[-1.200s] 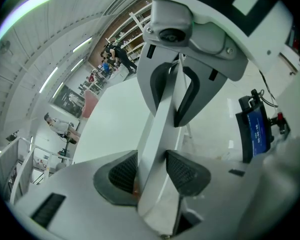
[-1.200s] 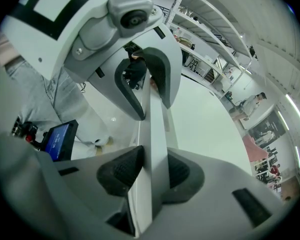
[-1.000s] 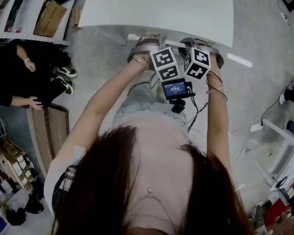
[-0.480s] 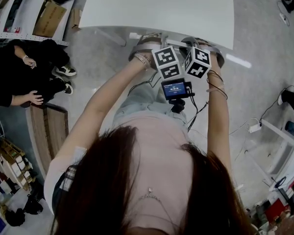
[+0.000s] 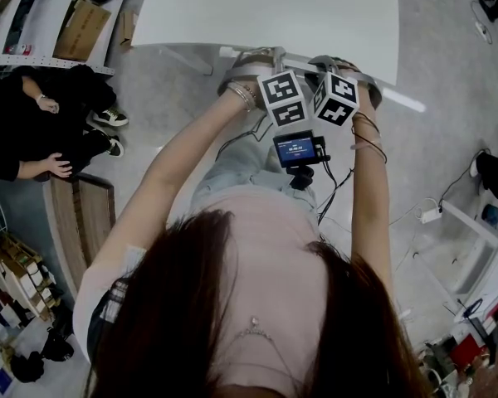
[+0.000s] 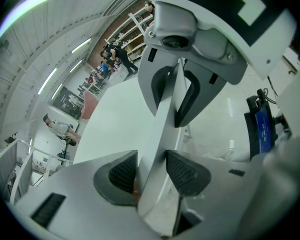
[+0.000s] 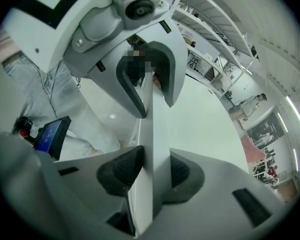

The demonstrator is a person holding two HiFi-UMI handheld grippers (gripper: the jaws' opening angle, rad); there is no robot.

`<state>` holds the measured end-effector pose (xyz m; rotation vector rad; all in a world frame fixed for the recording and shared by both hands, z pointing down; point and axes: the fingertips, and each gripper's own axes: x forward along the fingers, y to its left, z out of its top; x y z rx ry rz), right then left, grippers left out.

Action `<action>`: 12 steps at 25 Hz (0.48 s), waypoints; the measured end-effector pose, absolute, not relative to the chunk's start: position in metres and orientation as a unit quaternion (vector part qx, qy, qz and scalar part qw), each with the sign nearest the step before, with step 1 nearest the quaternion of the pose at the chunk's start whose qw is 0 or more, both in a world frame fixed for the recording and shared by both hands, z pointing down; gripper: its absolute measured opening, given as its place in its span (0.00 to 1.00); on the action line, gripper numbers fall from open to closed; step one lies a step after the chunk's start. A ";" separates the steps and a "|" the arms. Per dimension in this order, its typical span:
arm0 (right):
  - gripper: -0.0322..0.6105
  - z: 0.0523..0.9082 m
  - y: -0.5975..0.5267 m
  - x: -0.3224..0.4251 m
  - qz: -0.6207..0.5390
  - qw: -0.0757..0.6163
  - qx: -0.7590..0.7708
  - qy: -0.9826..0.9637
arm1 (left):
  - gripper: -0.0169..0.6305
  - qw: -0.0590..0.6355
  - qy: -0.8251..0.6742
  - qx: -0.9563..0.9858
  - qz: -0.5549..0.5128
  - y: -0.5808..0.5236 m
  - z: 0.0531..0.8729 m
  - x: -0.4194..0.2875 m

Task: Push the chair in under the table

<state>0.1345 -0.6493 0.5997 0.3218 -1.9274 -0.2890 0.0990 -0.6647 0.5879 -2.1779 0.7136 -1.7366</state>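
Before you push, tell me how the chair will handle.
Likely stiff: its white back rail looks straight where the left gripper and right gripper clamp it. Probably slides easily on the smooth floor; two spaced grips should limit twisting.

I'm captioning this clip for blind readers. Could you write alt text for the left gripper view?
The left tongs are closed on a white chair rail, and the right tongs clamp the same rail farther along. A white table top lies beyond, with shelves and people far behind it.
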 end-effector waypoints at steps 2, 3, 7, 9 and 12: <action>0.24 0.600 -0.651 0.135 -0.122 0.551 0.136 -0.815 | 0.30 0.134 0.245 -0.751 -0.599 -0.666 0.588 0.099; 0.24 0.600 -0.651 0.136 -0.121 0.551 0.136 -0.815 | 0.30 0.135 0.245 -0.751 -0.598 -0.666 0.588 0.100; 0.24 0.601 -0.654 0.138 -0.119 0.552 0.135 -0.815 | 0.30 0.136 0.242 -0.752 -0.597 -0.669 0.589 0.102; 0.24 0.601 -0.656 0.140 -0.120 0.551 0.135 -0.814 | 0.30 0.136 0.242 -0.752 -0.597 -0.671 0.588 0.104; 0.24 0.601 -0.658 0.143 -0.116 0.552 0.135 -0.814 | 0.30 0.137 0.242 -0.752 -0.598 -0.673 0.587 0.107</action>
